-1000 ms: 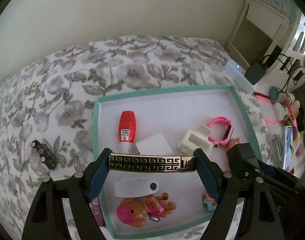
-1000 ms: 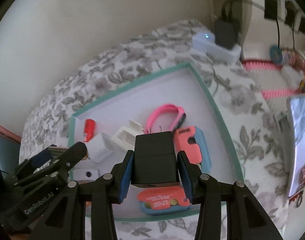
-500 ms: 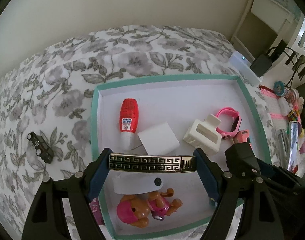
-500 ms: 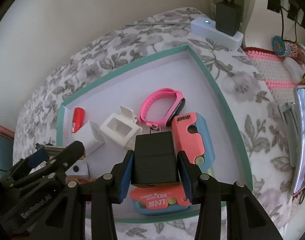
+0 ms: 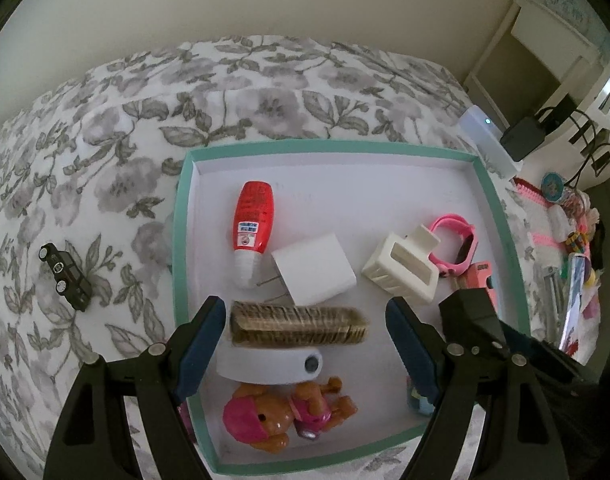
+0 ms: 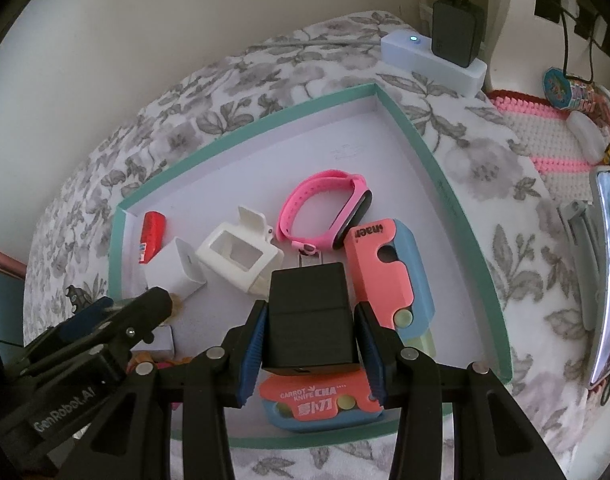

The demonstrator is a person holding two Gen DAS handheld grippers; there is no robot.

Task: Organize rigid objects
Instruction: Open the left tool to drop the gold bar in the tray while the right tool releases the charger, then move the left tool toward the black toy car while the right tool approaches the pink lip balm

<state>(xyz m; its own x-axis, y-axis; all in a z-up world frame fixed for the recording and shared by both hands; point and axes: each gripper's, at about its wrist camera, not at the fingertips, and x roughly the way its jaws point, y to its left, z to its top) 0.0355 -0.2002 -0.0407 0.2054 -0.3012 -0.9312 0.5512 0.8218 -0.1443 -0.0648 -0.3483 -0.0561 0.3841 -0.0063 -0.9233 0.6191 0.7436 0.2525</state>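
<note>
Left hand-held gripper (image 5: 305, 326) spread, gold bracelet (image 5: 297, 327) loose between its fingers.

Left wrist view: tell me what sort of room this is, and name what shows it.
Probably a bedroom or a child's room at home. A soft floral bedspread carries the teal-rimmed tray, toys such as a small black car lie about, and white furniture stands by the wall.
</note>
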